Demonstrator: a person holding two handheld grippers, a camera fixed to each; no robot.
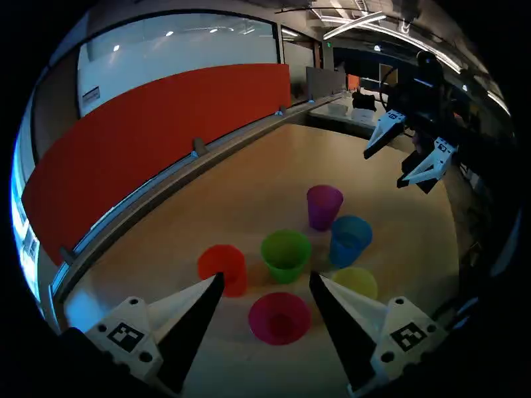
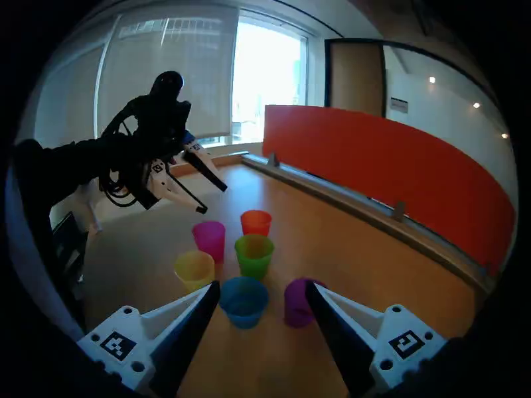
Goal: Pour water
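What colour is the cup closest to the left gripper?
It is a pink round plastic cup, best seen in the left gripper view.

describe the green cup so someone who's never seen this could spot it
Start at the long orange partition along the wooden table. Six cups cluster on it. The green cup stands in their middle, the only green one, with the others around it.

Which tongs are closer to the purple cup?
Right. The purple cup sits just before the right tongs; the left tongs face it across the other cups.
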